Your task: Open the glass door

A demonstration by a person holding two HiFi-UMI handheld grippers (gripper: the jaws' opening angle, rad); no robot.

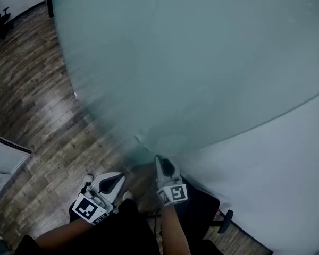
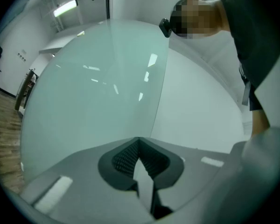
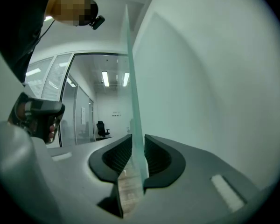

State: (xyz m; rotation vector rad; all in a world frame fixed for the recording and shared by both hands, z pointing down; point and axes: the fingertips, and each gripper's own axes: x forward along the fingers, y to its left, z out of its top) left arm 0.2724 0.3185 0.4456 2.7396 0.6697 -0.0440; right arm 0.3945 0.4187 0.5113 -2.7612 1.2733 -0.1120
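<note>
1. Frosted, green-tinted glass fills the head view: the glass door [image 1: 202,62] is spread across the upper half and right of the frame, its near corner coming down to just below centre.
2. The pane's free edge is met there by the right gripper [image 1: 160,161], with its marker cube [image 1: 173,194] turned up to the camera.
3. In the right gripper view that edge is seen running up the middle of the frame, straight between the two dark ribbed pads [image 3: 119,155].
4. The jaws there are held moderately apart, one on each face of the glass. The pane is straddled, and no squeeze on it is seen.
5. Over to the left gripper [image 2: 139,141]: its jaws are set tip to tip, and nothing is carried between them.
6. In the left gripper view the door's edge is drawn as a thin line from upper centre down to just right of those tips. The pane lies to its left and the white wall [image 2: 200,115] to its right.
7. In the head view the left gripper is found at lower left, beside the right one and apart from the glass.
8. Down the left side of the head view wooden floor [image 1: 37,100] is shown. An office chair [image 3: 100,129] is picked out far off, left of centre in the right gripper view.
</note>
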